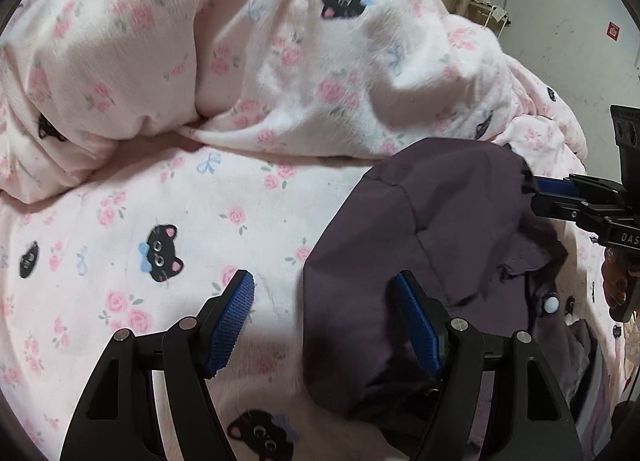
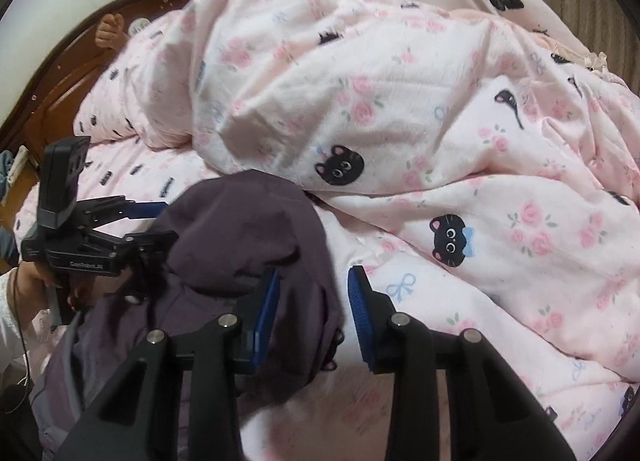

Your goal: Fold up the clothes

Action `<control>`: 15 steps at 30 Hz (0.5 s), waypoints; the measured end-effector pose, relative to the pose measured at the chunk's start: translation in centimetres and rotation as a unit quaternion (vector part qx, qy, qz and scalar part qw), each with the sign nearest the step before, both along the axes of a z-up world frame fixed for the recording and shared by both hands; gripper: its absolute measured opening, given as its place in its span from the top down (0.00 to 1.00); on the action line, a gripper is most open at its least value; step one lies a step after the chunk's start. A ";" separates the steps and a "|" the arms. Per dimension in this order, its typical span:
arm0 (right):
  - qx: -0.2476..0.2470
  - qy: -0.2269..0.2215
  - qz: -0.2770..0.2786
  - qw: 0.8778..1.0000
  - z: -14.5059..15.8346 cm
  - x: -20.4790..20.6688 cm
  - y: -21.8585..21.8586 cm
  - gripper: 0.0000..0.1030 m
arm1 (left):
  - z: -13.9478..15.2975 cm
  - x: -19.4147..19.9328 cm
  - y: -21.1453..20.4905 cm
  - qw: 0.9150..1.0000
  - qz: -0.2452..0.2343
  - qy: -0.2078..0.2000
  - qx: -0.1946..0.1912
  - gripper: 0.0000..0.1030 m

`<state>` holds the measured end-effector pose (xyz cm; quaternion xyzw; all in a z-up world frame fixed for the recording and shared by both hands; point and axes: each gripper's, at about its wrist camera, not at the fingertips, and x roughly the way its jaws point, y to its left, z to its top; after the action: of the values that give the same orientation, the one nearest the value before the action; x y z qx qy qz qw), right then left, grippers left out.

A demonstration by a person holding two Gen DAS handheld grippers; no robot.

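We hover both tongs, left (image 1: pixel 326 325) and right (image 2: pixel 314 319), agape over the limp, light dark-purple cloth garment (image 1: pixel 420 221), best pinched along its bunched edge.

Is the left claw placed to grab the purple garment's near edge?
Probably yes: the left claw is open, its right finger already over the purple garment, nothing between them. The right claw is open too.

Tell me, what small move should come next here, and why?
Probably shut the left gripper on the purple garment: its fingers stand open, with the garment's near edge already between them. The right gripper is open too, straddling another fold.
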<state>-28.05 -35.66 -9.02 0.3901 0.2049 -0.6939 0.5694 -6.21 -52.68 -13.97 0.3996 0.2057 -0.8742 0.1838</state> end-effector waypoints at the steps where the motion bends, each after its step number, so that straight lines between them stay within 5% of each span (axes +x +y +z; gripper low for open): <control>1: 0.003 -0.001 -0.001 1.000 -0.3 -0.1 -0.2 0.69 | -0.1 -0.1 -0.1 1.000 0.001 0.003 0.003 0.35; 5: 0.007 -0.005 -0.004 1.000 -0.9 -0.3 -0.8 0.78 | 0.0 -0.2 0.2 1.000 -0.003 0.016 0.012 0.53; 10: 0.001 -0.009 -0.005 1.000 -0.4 0.1 -0.9 0.95 | 0.5 -0.9 1.5 1.000 -0.024 0.007 0.010 0.97; 15: -0.018 -0.004 0.004 1.000 2.0 1.3 0.9 0.96 | 3.2 0.3 2.3 0.999 -0.024 0.034 -0.002 0.98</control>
<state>-26.71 -34.77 -7.05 0.3820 0.1914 -0.6936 0.5800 -5.93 -50.40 -10.74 0.3741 0.2002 -0.8919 0.1567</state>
